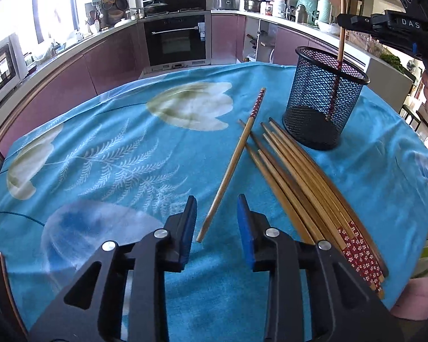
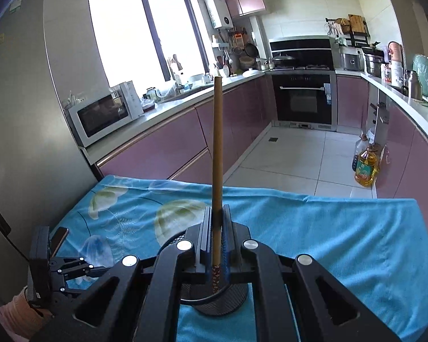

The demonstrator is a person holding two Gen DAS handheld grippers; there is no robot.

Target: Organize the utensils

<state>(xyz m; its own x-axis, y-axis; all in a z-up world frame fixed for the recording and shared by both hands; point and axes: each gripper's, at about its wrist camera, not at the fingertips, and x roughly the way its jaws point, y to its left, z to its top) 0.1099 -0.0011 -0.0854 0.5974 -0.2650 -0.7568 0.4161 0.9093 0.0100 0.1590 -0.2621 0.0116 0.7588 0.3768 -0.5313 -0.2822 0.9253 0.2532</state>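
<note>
A black mesh cup [image 1: 325, 99] stands on the blue floral cloth [image 1: 114, 148]. My right gripper [image 2: 217, 213] is shut on an upright wooden chopstick [image 2: 217, 148] whose red patterned end reaches down inside the cup [image 2: 222, 299]. In the left wrist view that chopstick [image 1: 341, 28] stands in the cup, held from the right by the right gripper [image 1: 345, 21]. Several chopsticks [image 1: 308, 188] lie in a bundle beside the cup. One loose chopstick [image 1: 231, 168] lies across them. My left gripper [image 1: 217, 208] is open and empty, just above the loose chopstick's thin end.
The cloth-covered table's [image 2: 342, 242] far edge faces a kitchen with pink cabinets [image 2: 162, 148] and an oven [image 2: 304, 99]. A microwave [image 2: 102, 114] sits on the left counter. Oil bottles [image 2: 365, 165] stand on the floor. The left gripper shows at lower left in the right wrist view [image 2: 71, 268].
</note>
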